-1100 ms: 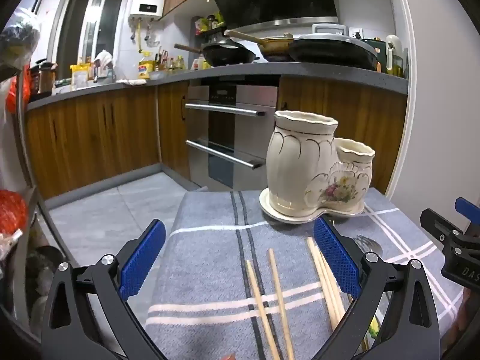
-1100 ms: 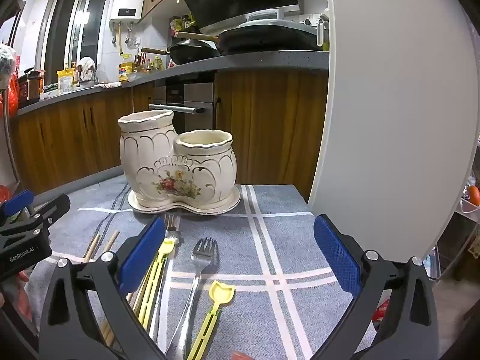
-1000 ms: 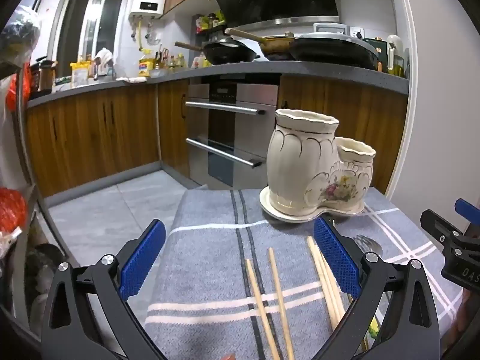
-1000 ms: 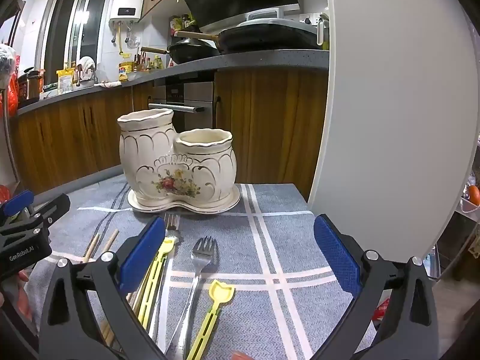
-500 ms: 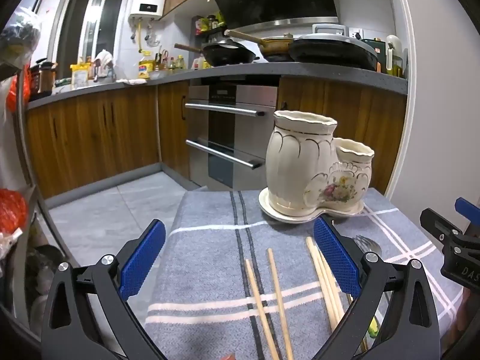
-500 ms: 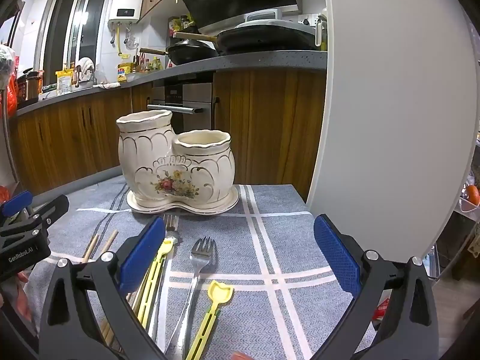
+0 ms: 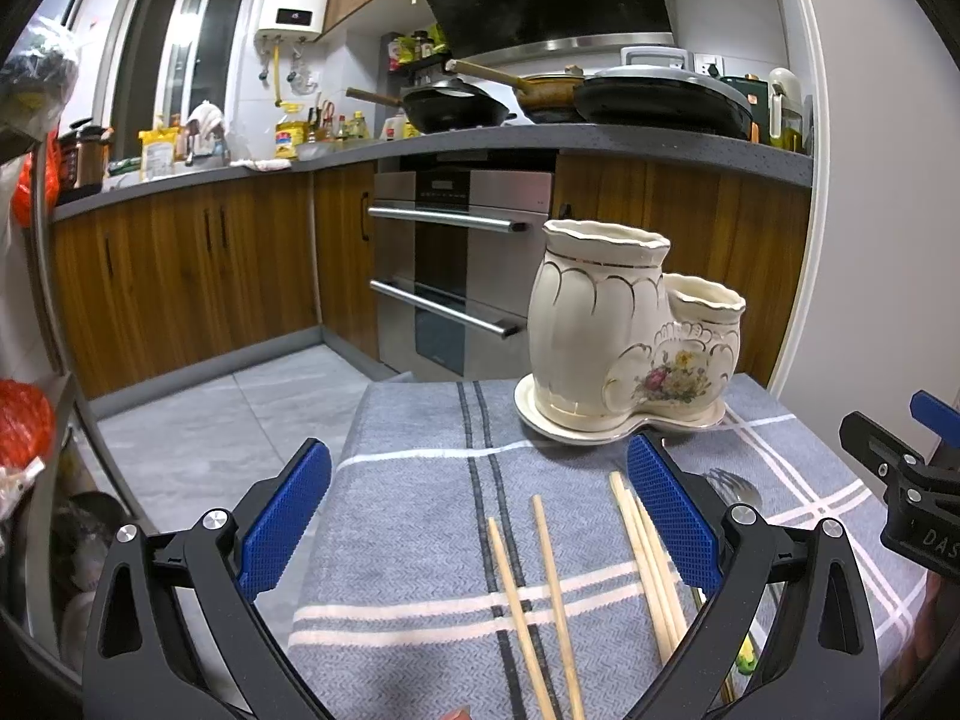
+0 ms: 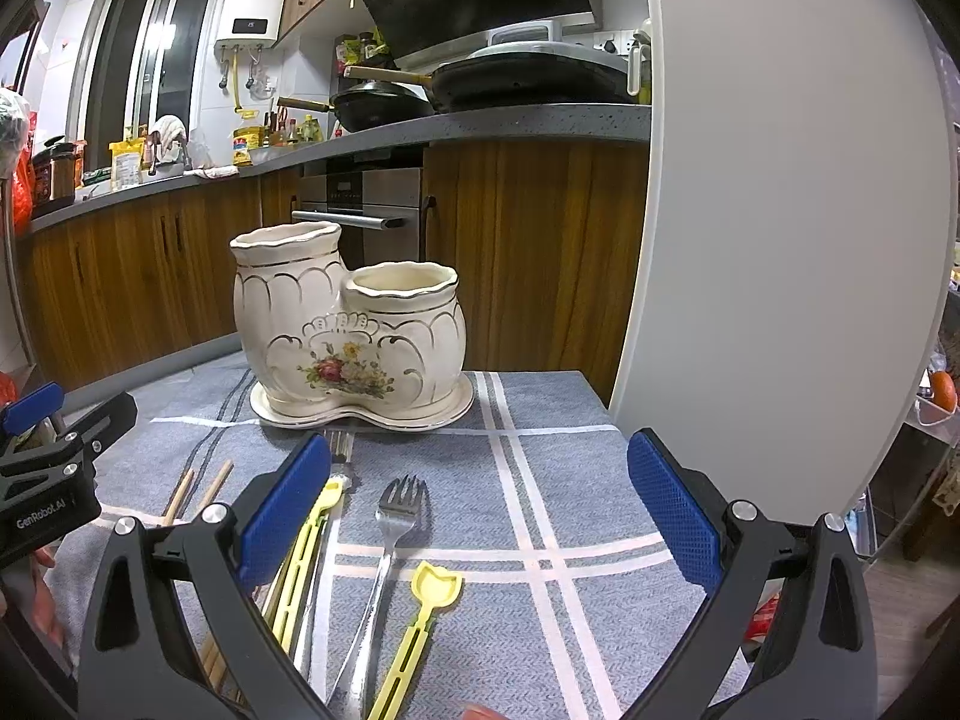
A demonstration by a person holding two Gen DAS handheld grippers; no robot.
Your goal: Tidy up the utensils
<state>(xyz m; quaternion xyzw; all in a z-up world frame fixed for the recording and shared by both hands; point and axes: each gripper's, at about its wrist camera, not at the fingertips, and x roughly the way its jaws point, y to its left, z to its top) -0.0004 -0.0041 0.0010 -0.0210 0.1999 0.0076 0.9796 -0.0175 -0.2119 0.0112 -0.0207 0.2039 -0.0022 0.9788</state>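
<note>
A cream ceramic two-pot utensil holder (image 7: 624,324) (image 8: 348,324) with a flower motif stands at the far side of the grey striped cloth (image 7: 420,516). Wooden chopsticks (image 7: 540,594) lie loose on the cloth in front of my left gripper (image 7: 477,516), which is open and holds nothing. In the right wrist view a metal fork (image 8: 390,534) and two yellow plastic utensils (image 8: 423,612) (image 8: 306,546) lie on the cloth below my right gripper (image 8: 477,516), also open with nothing between its fingers. Each gripper shows at the edge of the other's view.
The table (image 7: 384,396) drops off to the tiled floor at its left and far edges. A white wall panel (image 8: 780,240) rises right of the table. Wooden kitchen cabinets, an oven (image 7: 456,264) and pans on the counter stand behind.
</note>
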